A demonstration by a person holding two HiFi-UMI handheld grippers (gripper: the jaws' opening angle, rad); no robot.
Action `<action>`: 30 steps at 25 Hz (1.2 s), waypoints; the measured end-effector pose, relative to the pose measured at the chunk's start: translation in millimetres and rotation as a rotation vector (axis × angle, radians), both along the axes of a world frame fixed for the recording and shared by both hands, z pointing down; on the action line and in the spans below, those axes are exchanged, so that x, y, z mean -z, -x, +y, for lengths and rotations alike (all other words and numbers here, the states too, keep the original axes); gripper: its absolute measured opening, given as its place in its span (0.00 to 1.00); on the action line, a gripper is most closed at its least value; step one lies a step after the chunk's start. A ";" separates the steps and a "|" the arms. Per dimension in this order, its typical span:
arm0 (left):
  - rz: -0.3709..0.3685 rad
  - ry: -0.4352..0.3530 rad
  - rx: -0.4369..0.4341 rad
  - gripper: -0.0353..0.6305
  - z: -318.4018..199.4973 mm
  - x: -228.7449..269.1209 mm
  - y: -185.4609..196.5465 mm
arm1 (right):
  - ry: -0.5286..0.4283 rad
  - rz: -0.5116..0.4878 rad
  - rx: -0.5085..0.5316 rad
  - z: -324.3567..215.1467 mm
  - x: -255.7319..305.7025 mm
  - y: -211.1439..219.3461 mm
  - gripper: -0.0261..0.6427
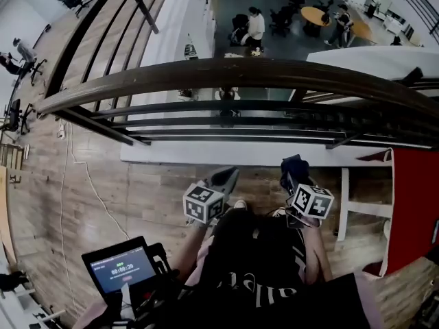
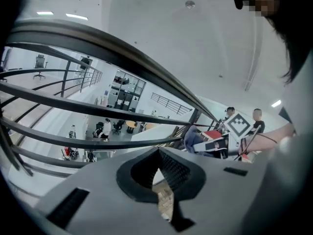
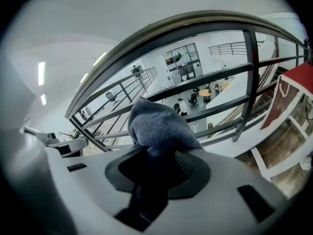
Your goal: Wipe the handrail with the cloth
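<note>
A grey-blue cloth (image 3: 155, 125) is held bunched in the right claw (image 3: 157, 156), whose jaws are closed on its lower folds. A rounded tuft is left standing free above them. In the head view the cloth (image 1: 293, 168) is seen at 5 o'clock of centre, carried low and near the body, well short of the handrail (image 1: 226, 74).

The left claw (image 2: 159, 174) is carried at 6 o'clock beside it. Its ribbed pads are drawn together at the tips and nothing is caught between them.

The cloth is judged light, soft and fleecy. It is likely to fold over a curved bar under slight pressure and to drag rather than slide. The present pinch near one bunched end is judged sound, since the free tuft is left for the wiping.

The handrail (image 3: 161, 31) is shown as a smooth, dark, rigid band arching from 9 to 3 o'clock, with thinner bars (image 1: 226, 108) below it. No contact between cloth and rail is shown.

How much cloth trails behind the right jaws cannot be made out, and their pads are covered by it. Both hands are hidden by the marker cubes and the dark clothing. The rail's ends are cut off at the edges of every view. Far below, at 12 o'clock, people (image 1: 255, 26) on a lower floor are only faintly made out.
</note>
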State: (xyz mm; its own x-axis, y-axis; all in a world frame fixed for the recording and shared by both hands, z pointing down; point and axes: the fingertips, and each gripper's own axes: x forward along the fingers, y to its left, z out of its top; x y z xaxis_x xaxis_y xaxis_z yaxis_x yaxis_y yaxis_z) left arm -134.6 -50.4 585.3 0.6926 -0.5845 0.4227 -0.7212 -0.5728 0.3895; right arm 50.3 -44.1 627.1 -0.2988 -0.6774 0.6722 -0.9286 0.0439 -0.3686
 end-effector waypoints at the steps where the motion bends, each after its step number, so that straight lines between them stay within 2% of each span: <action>1: 0.002 -0.005 0.008 0.05 4.1 6.5 -4.8 | -0.005 -0.003 0.019 7.5 8.6 0.3 0.20; 7: 0.000 -0.048 0.027 0.05 45.8 6.1 -14.1 | -0.049 -0.021 0.128 61.0 10.6 22.7 0.20; 11: 0.014 -0.100 0.059 0.05 72.0 26.6 -56.9 | -0.077 -0.011 0.217 89.8 26.0 0.1 0.20; 15: 0.016 -0.091 0.054 0.05 103.4 26.6 -100.0 | -0.079 0.006 0.276 113.9 31.2 -27.2 0.20; 21: 0.021 -0.066 0.062 0.05 144.3 19.9 -134.2 | -0.079 0.012 0.293 140.4 31.9 -62.1 0.20; 30: -0.011 -0.078 0.084 0.05 168.7 18.8 -148.2 | -0.106 -0.015 0.313 158.0 34.3 -77.8 0.20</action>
